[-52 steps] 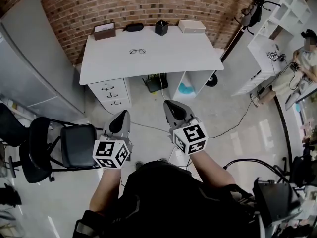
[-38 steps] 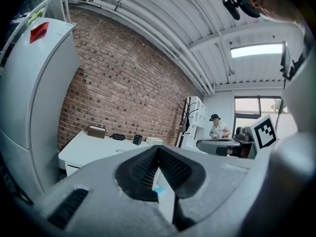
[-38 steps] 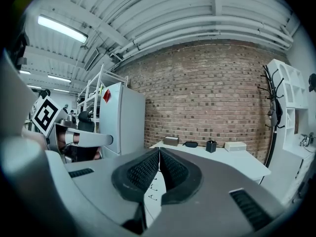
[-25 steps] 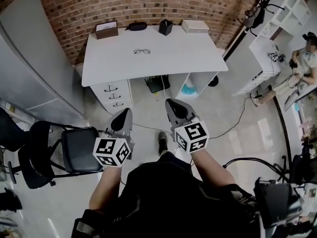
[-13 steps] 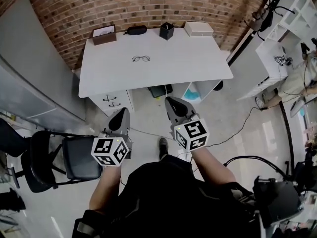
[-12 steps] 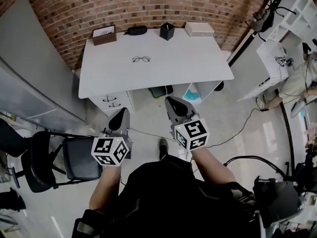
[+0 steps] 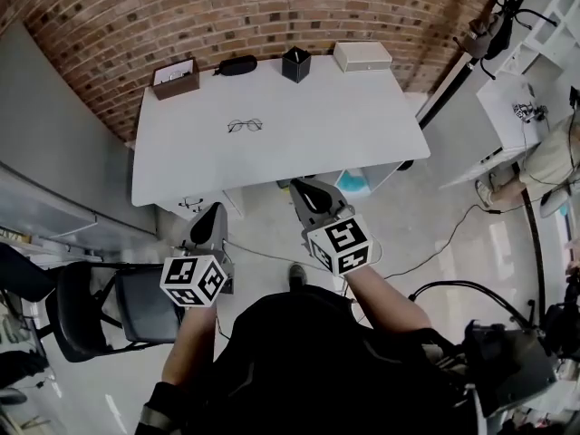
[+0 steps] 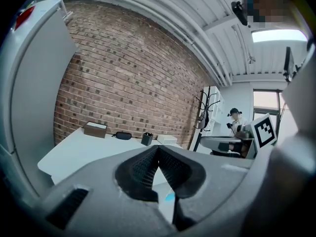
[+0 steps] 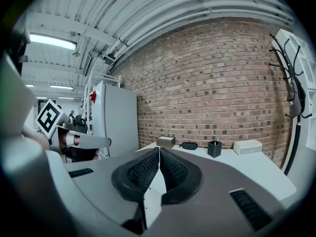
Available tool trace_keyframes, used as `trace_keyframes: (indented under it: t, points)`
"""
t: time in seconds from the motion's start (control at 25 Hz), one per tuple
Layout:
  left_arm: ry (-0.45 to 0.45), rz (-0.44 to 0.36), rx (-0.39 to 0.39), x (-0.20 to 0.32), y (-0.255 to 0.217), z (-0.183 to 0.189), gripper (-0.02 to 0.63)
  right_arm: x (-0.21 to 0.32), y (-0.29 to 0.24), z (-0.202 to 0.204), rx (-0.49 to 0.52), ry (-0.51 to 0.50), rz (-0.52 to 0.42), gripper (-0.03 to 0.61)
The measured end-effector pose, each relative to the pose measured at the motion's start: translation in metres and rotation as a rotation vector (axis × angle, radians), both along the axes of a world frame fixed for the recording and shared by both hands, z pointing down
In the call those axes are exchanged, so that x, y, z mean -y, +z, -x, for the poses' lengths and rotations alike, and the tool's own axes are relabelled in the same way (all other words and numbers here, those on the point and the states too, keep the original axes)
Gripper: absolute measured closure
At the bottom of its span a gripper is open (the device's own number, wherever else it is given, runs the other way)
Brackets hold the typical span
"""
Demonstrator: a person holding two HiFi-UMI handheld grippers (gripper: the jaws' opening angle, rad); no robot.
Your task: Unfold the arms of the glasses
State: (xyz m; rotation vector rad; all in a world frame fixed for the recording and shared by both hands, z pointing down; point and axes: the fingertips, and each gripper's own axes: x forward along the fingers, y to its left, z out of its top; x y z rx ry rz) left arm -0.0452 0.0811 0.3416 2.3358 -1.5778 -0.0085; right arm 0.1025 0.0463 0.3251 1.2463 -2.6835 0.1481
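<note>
I see a white worktop [image 7: 362, 125] ahead of the left hand-held gripper [image 7: 208, 217] and the right hand-held gripper [image 7: 304, 191], set against a brick wall [image 7: 272, 7]. Along its far edge, left to right, stand:
- a brown box [image 7: 175, 76]
- a black case [image 7: 236, 65]
- a black square holder [image 7: 295, 63]
- a white box [image 7: 362, 55]

A black chair [image 7: 118, 302] stands just left of the left hand-held gripper. A tall grey cabinet [image 7: 54, 152] stands further left.

Desk [image 7: 344, 116] against far wall, grippers at its near edge.
Glasses [image 7: 245, 126] on desk, left of centre. Far edge, left to right: small box [image 7: 175, 77], case [image 7: 236, 65], pen holder [image 7: 295, 64], flat box [image 7: 362, 55]. Chair [image 7: 91, 306] near left. Left gripper [image 7: 210, 214] beside right gripper [image 7: 304, 188].
</note>
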Motion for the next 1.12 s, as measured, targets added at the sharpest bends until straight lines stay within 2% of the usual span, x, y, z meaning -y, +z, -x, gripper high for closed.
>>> trace_keyframes:
  t: [0.16, 0.28, 0.52, 0.84, 1.12]
  points:
    - [-0.010, 0.026, 0.038, 0.022, 0.007, -0.017, 0.603, 0.027, -0.003, -0.013, 0.010, -0.032, -0.001, 0.569]
    - [-0.019, 0.039, 0.035, 0.037, 0.012, -0.032, 0.604, 0.041, -0.004, -0.026, 0.000, -0.052, -0.003, 0.569]
    - [-0.026, 0.076, 0.058, 0.057, 0.014, -0.040, 0.603, 0.066, 0.001, -0.034, 0.011, -0.069, 0.016, 0.569]
    - [-0.028, 0.101, 0.065, 0.090, 0.028, -0.024, 0.603, 0.096, 0.016, -0.020, -0.004, -0.073, 0.032, 0.569]
    - [-0.005, 0.114, 0.061, 0.139, 0.039, 0.001, 0.603, 0.140, 0.028, 0.008, -0.037, -0.037, 0.042, 0.569]
